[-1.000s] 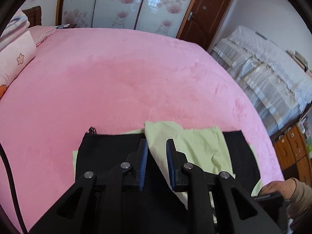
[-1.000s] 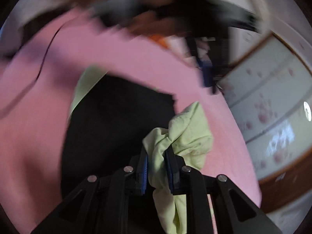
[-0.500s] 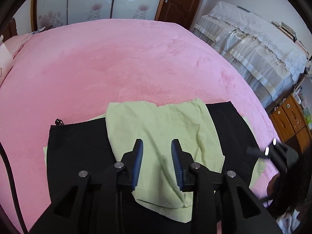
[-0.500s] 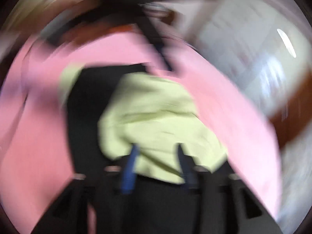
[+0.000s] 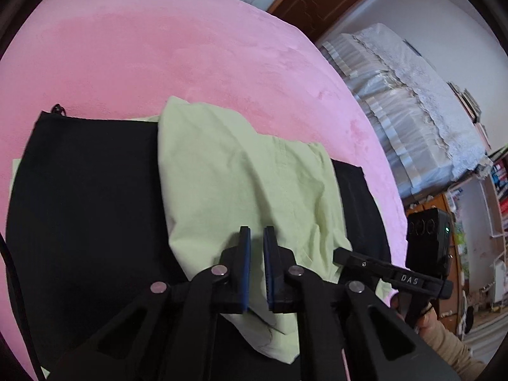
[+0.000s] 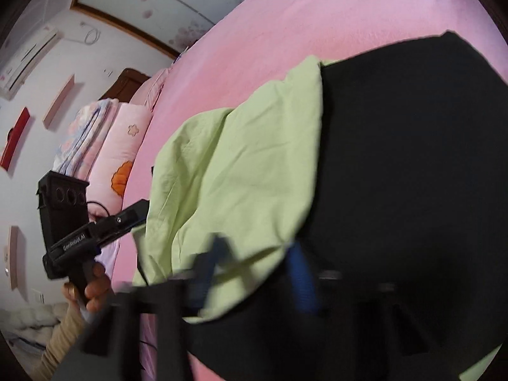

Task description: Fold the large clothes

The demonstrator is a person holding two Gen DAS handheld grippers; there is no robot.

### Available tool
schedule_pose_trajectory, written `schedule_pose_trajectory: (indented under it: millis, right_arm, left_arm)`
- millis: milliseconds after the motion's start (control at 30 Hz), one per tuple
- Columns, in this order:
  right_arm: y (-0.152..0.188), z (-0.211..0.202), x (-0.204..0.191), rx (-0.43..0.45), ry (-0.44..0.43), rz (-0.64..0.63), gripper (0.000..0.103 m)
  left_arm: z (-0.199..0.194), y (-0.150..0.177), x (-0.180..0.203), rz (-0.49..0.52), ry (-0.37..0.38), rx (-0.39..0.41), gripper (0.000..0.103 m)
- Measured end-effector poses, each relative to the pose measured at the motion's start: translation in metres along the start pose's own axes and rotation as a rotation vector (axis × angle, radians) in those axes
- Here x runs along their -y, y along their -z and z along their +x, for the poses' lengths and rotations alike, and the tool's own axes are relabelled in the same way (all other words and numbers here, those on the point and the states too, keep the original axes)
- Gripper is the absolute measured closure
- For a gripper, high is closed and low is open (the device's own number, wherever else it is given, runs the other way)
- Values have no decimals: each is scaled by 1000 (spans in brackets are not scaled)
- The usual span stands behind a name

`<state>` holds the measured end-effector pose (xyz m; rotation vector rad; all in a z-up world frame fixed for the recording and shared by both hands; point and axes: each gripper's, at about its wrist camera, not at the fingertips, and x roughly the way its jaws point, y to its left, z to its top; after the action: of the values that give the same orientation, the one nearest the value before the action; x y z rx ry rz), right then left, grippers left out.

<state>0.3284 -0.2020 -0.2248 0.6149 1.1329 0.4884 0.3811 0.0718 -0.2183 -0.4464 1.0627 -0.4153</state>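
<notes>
- A pink bedspread (image 5: 165,54) fills the bedroom, a black garment (image 5: 85,190) spread flat on it.
- The left gripper (image 5: 256,238) hangs over the pale green garment (image 5: 241,184), jaws nearly together and nothing pinched; the cloth's long axis runs straight away from the tips.
- The right gripper (image 6: 254,254) is motion-blurred, its jaws closing at the green near edge; a grip can't be told. Either hand seems equally near.
</notes>
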Motion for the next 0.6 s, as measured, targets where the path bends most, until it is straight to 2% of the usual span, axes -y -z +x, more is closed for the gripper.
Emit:
schedule_pose_trajectory:
  millis: [67, 133, 200, 267, 300, 367, 433, 500, 567, 600]
  right_arm:
    - [0, -10, -6, 39, 30, -31, 99]
    - [3, -33, -16, 119, 97, -93, 100]
    - [10, -45, -13, 158, 175, -103, 100]
    - [15, -44, 7, 127, 216, -62, 100]
    - [20, -40, 16, 105, 227, -45, 100]
    - [26, -36, 20, 99, 217, -30, 100]
    - [28, -36, 18, 106, 198, -21, 100]
    - [26, -31, 15, 102, 197, -26, 100]
    - [27, -31, 19, 99, 200, -34, 99]
    - [23, -27, 15, 98, 197, -34, 99]
  left_arm:
    - [-5, 2, 4, 12, -93, 36, 103]
    - [-9, 9, 2, 13, -185, 63, 103]
    - [-2, 22, -5, 4, -292, 40, 103]
    - [13, 41, -18, -21, -342, -18, 103]
    - [20, 53, -24, -31, -332, -40, 103]
    - [18, 60, -25, -39, -298, -8, 103]
    - [11, 59, -27, -101, -158, 15, 103]
    - [3, 53, -27, -153, -59, 42, 94]
    - [-3, 47, -24, -177, -8, 72, 71]
    - [-3, 44, -24, -192, 27, 77, 65]
